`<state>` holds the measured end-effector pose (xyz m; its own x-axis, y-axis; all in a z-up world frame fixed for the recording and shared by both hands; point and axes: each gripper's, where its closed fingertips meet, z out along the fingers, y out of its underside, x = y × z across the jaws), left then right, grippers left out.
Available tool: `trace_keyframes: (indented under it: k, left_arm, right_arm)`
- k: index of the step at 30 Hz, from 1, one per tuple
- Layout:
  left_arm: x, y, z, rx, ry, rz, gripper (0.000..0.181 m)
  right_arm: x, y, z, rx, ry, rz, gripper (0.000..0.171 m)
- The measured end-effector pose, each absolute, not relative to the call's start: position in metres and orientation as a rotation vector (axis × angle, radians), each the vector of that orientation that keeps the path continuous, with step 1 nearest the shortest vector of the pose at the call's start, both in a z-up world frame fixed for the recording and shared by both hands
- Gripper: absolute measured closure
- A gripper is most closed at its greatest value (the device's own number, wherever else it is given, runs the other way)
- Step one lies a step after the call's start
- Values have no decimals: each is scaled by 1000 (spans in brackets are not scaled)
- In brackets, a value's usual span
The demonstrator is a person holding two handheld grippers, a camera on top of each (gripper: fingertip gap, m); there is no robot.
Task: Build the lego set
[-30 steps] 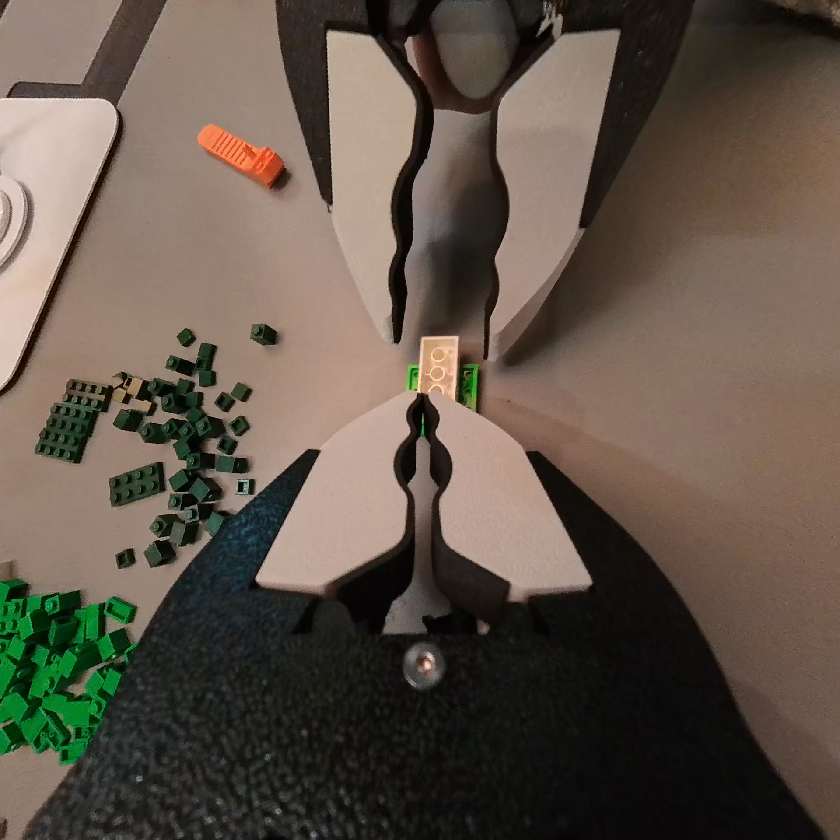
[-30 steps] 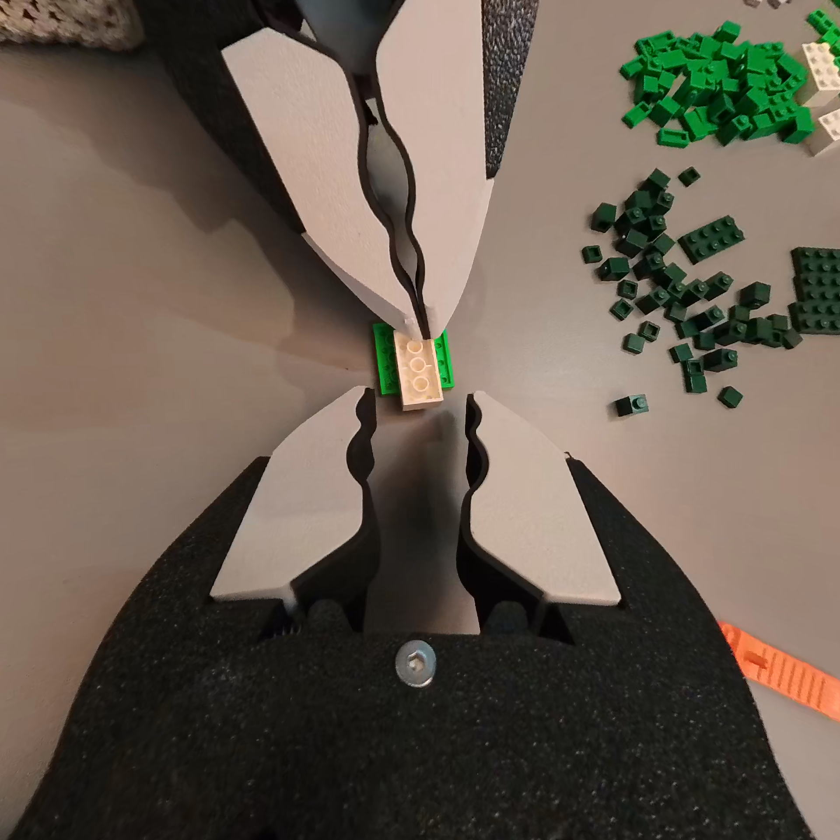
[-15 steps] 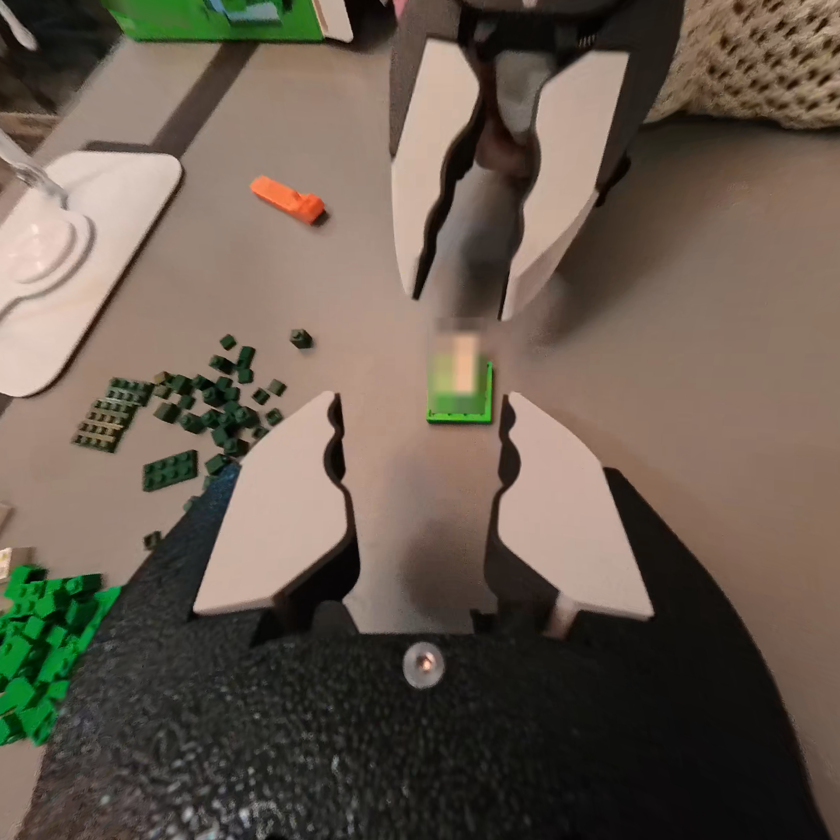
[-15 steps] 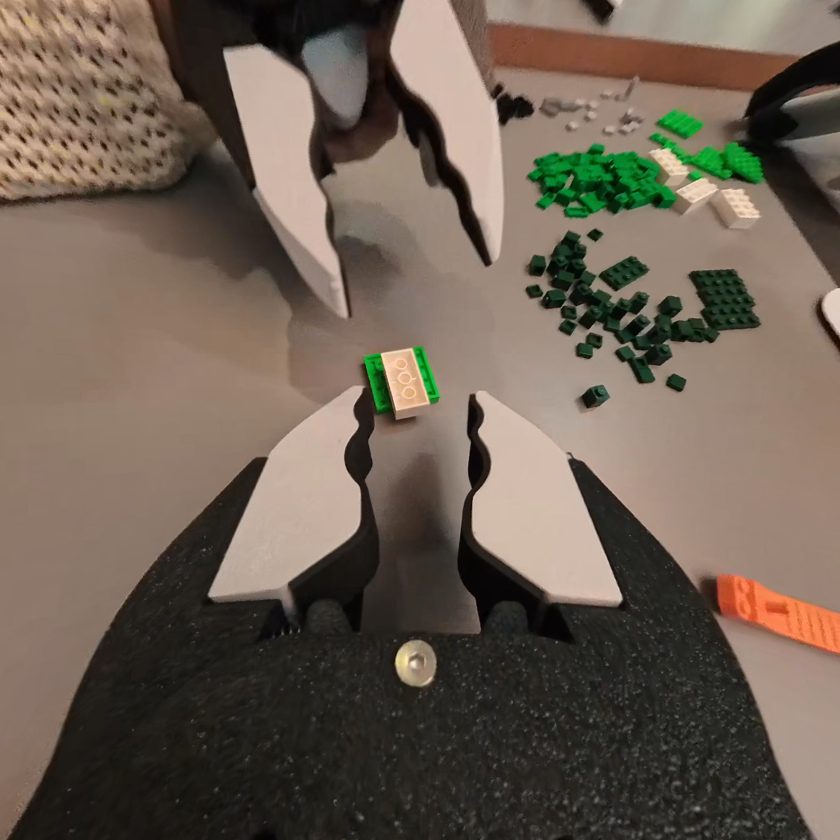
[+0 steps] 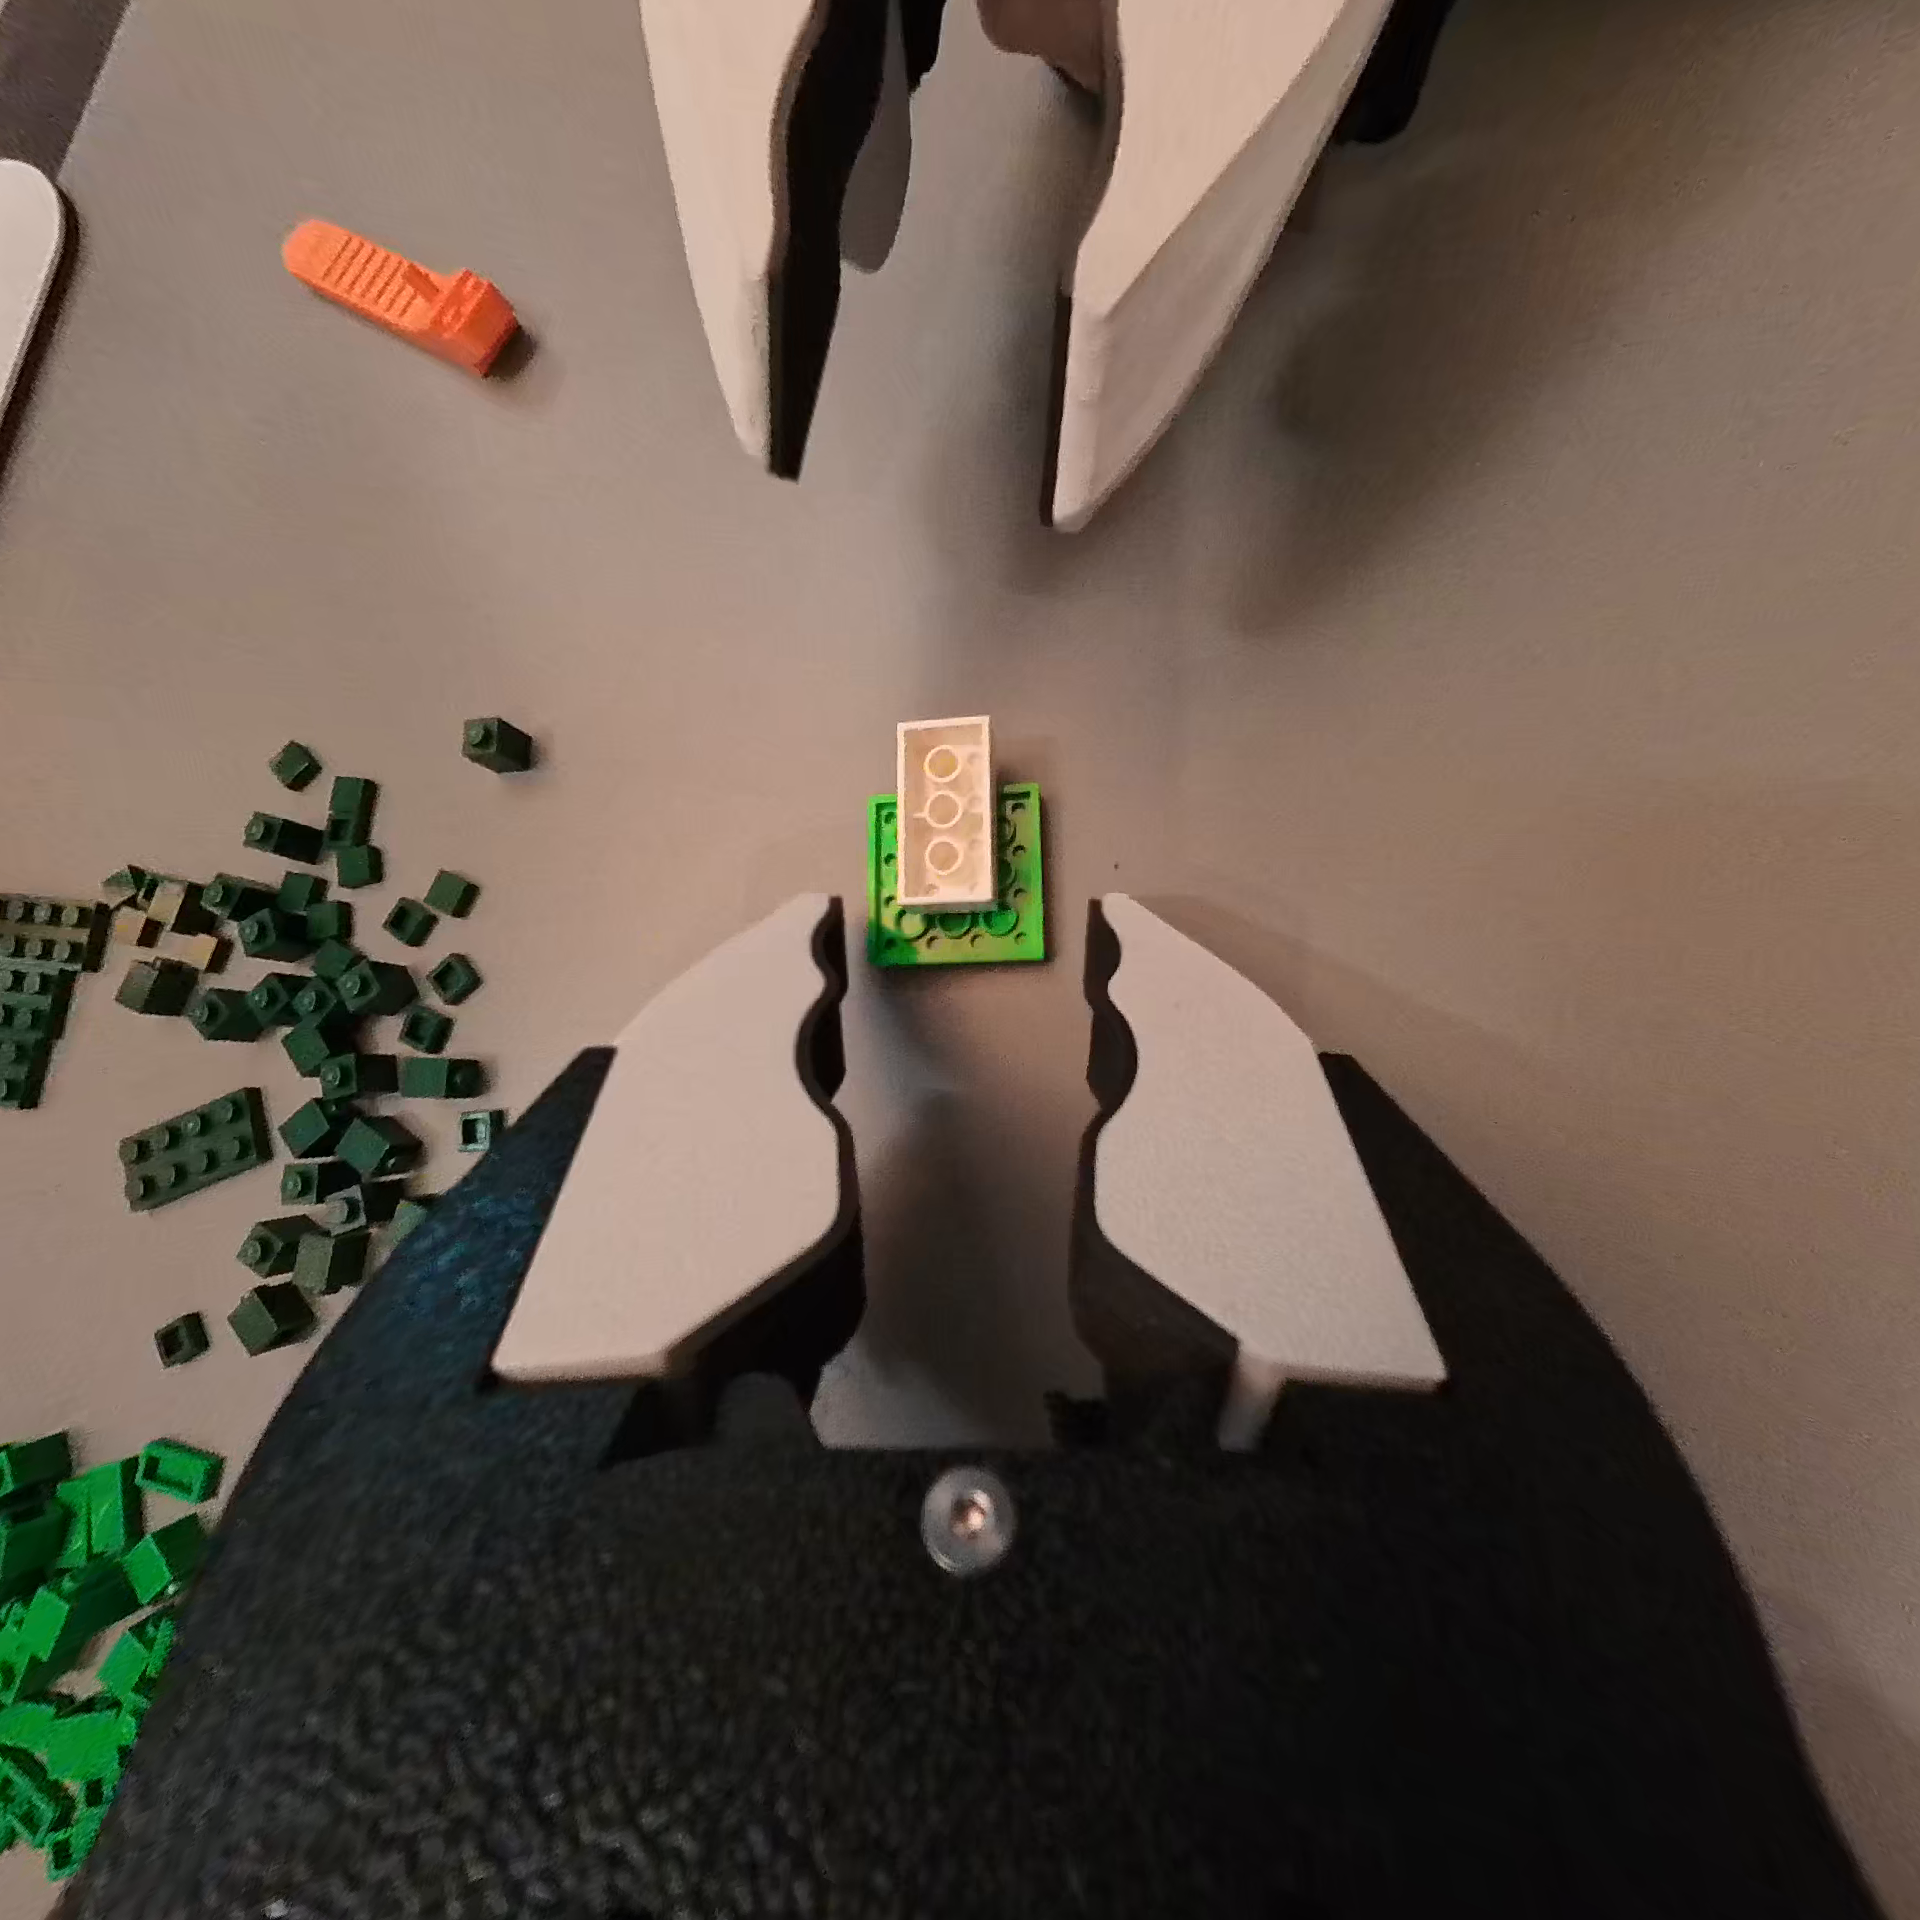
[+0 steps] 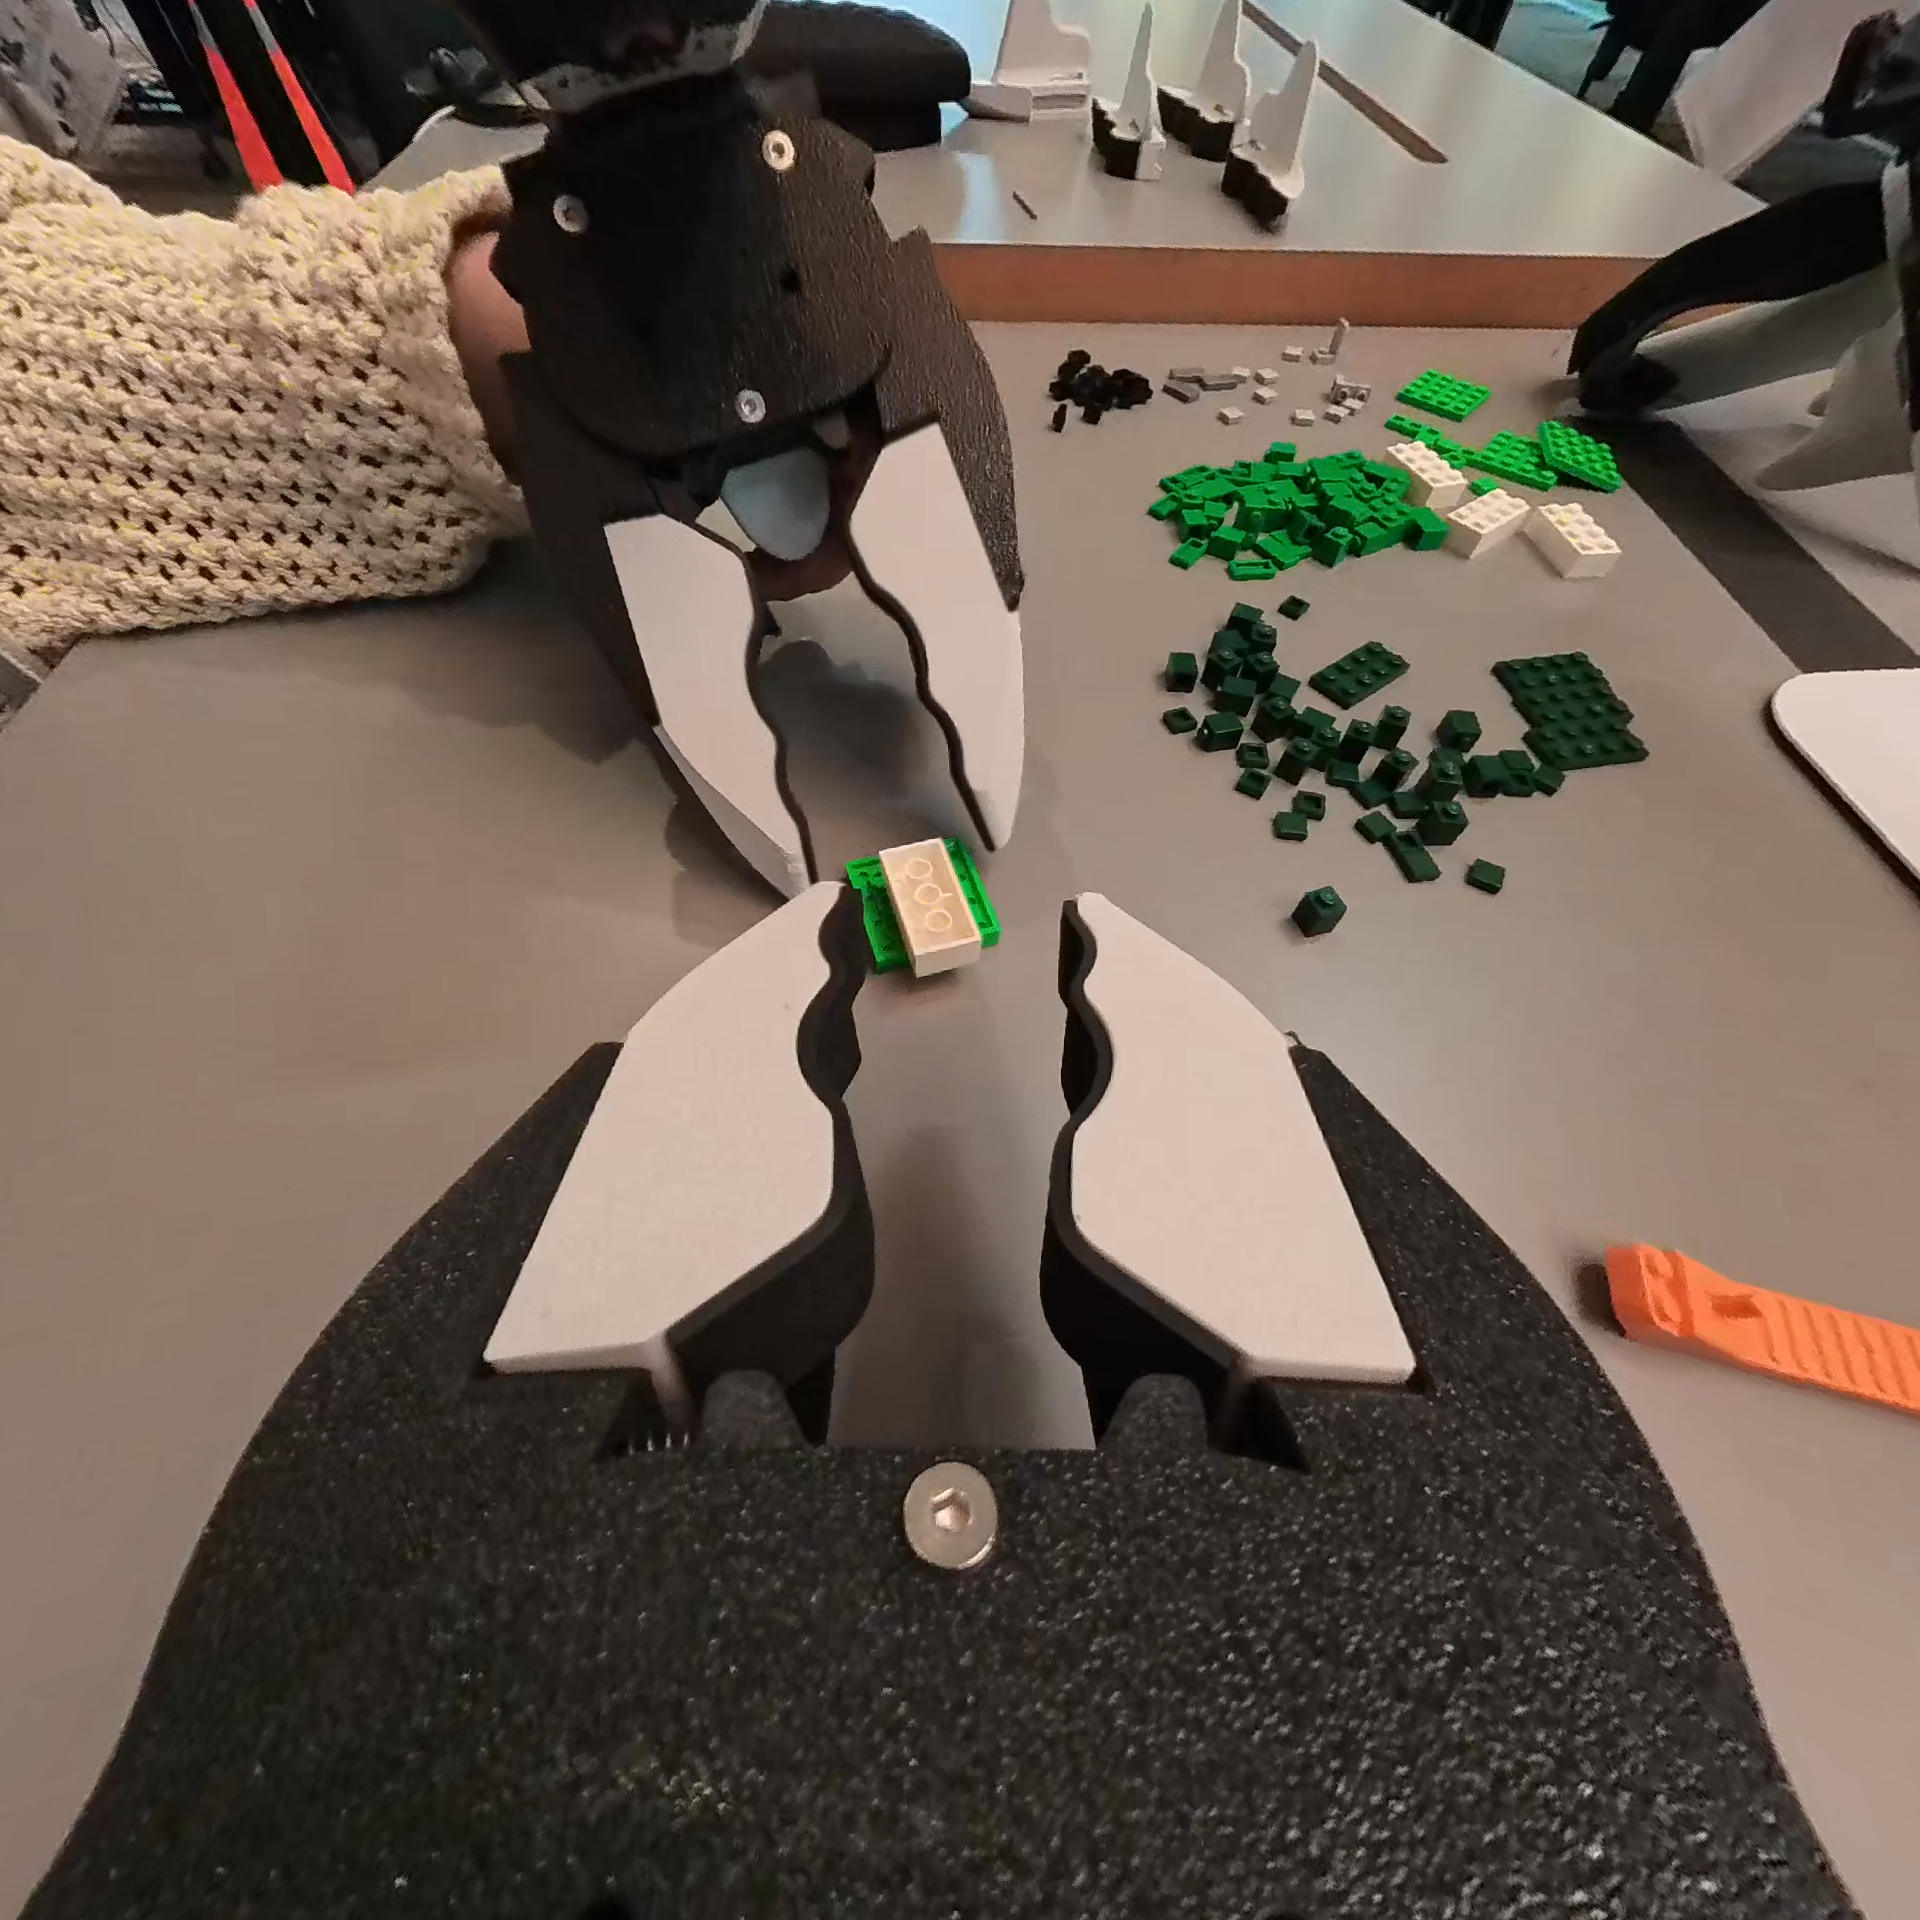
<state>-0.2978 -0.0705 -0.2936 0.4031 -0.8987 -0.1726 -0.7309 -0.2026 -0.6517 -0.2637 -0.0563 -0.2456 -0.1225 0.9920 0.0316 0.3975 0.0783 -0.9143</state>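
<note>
A white brick [image 5: 943, 810] sits upside down on a bright green plate [image 5: 956, 940], also underside up, and both lie free on the grey table [image 5: 1455, 831]. My left gripper [image 5: 966, 907] is open and empty, its tips on either side of the plate's near edge. My right gripper [image 5: 920, 488] is open and empty, facing it from the far side with a gap to the brick. In the right wrist view the brick [image 6: 932, 909] and plate [image 6: 868, 920] lie between my right gripper [image 6: 954, 899] and my left gripper [image 6: 894, 862].
An orange brick separator [image 5: 400, 296] lies far left. Piles of dark green pieces [image 5: 312, 1018] and bright green pieces [image 5: 73, 1558] lie left of my left gripper. White bricks [image 6: 1496, 520], a white board [image 6: 1860, 748] and a knitted sleeve [image 6: 208, 416] show in the right wrist view. The left gripper's tips are roughly 7 cm from the right gripper's. Between my right fingertips and the orange brick separator [image 5: 400, 296] there is roughly 15 cm. It turns up in the right wrist view [image 6: 1777, 1321] as well.
My left gripper was shut on the green plate's edge; it has opened and let go. Both grippers drew back from the brick and plate, which now lie free on the table.
</note>
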Motion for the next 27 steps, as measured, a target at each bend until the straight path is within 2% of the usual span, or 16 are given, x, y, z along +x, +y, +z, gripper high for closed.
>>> trace_keyframes:
  k: [10, 25, 26, 27]
  left_arm:
    - [-294, -68, -295, -2012, 1411, -298, 150]
    - [-294, -63, -294, -2037, 1337, -306, 151]
    - [-294, -63, -293, -2037, 1334, -311, 163]
    - [-295, -61, -291, -2028, 1324, -305, 164]
  right_arm:
    - [-265, -58, -245, -1407, -1622, 1036, 136]
    - [-269, -63, -244, -1350, -1644, 914, 130]
    - [-270, -64, -245, -1324, -1658, 866, 129]
    - [-272, -66, -245, -1291, -1675, 811, 129]
